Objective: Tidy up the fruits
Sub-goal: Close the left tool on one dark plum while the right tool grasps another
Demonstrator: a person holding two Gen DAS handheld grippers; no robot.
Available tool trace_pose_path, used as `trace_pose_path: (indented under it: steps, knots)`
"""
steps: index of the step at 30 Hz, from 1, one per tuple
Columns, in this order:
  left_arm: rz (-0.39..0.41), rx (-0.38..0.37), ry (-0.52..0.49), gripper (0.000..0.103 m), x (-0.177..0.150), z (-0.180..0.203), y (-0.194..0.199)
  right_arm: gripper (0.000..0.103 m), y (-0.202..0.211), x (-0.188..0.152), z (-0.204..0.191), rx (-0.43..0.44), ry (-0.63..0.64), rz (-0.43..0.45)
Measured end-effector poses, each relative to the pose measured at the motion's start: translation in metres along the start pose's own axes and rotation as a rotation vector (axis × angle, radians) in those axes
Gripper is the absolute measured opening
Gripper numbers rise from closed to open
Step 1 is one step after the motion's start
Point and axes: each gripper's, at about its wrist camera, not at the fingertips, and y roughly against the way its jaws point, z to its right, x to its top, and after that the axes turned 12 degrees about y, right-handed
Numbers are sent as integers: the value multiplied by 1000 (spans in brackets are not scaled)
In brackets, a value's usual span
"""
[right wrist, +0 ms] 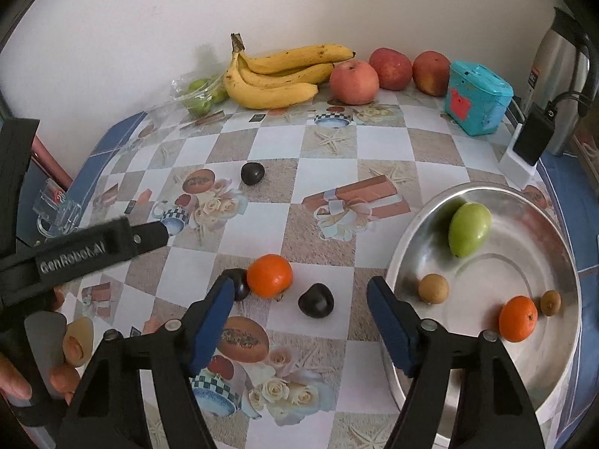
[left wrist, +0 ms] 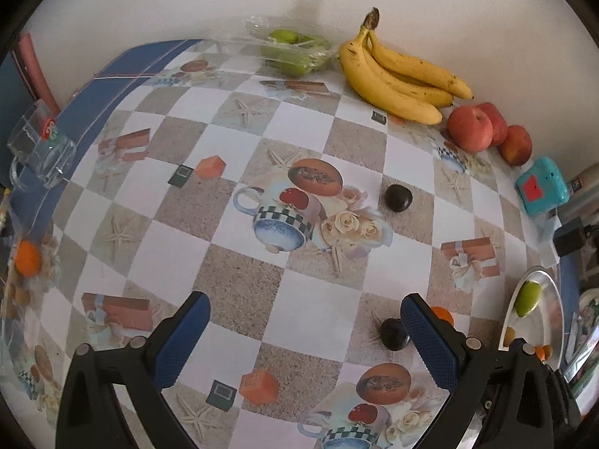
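In the right wrist view, my right gripper [right wrist: 299, 299] is open and empty, with a dark plum [right wrist: 316, 300] on the table between its fingers. An orange tangerine [right wrist: 269, 275] and a second dark plum [right wrist: 239, 284] lie by its left finger. A third plum [right wrist: 252, 173] lies farther off. A metal bowl [right wrist: 411, 247] at right holds a green fruit [right wrist: 469, 229], a tangerine [right wrist: 517, 318] and two small brown fruits. My left gripper [left wrist: 305, 312] is open and empty above the table; a plum [left wrist: 394, 333] sits by its right finger, another [left wrist: 399, 197] lies ahead.
Bananas [right wrist: 277, 76], three apples [right wrist: 353, 81] and bagged green fruits [right wrist: 198, 97] line the back wall. A teal box [right wrist: 477, 99], a kettle [right wrist: 558, 75] and a charger [right wrist: 529, 142] stand at right. A glass mug [left wrist: 41, 146] is at the table's left edge.
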Motion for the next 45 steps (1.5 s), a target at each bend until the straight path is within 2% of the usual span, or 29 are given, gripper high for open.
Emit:
trace_pose_path:
  steps: [2,3,5,15,18,20,22,24,26,33,36,39,45]
  knots:
    - [-6,-2,-2,102,0,1,-3,67,-4,0,0,-4,3,-9]
    - [-8,2,-10,102,-1,3,-5,59,-7,0,0,-4,5,-15]
    - [-13,0,-29,98,-4,8,-8,57,-11,0,0,-8,7,-28]
    - [-92,-103,-48,79,-14,25,-24,47,-32,-5,-2,-8,24,-92]
    - [-123,-124,-39,69,-17,26,-31,46,-36,-6,-3,-9,29,-104]
    - [-146,-140,-29,56,-18,27,-36,46,-38,-7,-3,-12,31,-109]
    - [-162,-174,-5,51,-18,25,-38,46,-39,-7,-2,-7,25,-108]
    - [-183,-221,23,51,-18,25,-40,46,-38,-6,-1,-6,24,-107]
    - [-185,-227,22,51,-19,27,-41,46,-39,-6,-1,-6,25,-107]
    - [-198,-221,9,50,-22,31,-44,46,-39,-6,0,1,20,-111]
    - [-205,-192,2,50,-24,30,-47,46,-39,-7,1,6,12,-112]
    - [-221,-205,26,50,-24,26,-49,46,-39,-7,2,5,10,-114]
    - [-198,-178,47,50,-17,15,-42,46,-40,-8,3,9,8,-121]
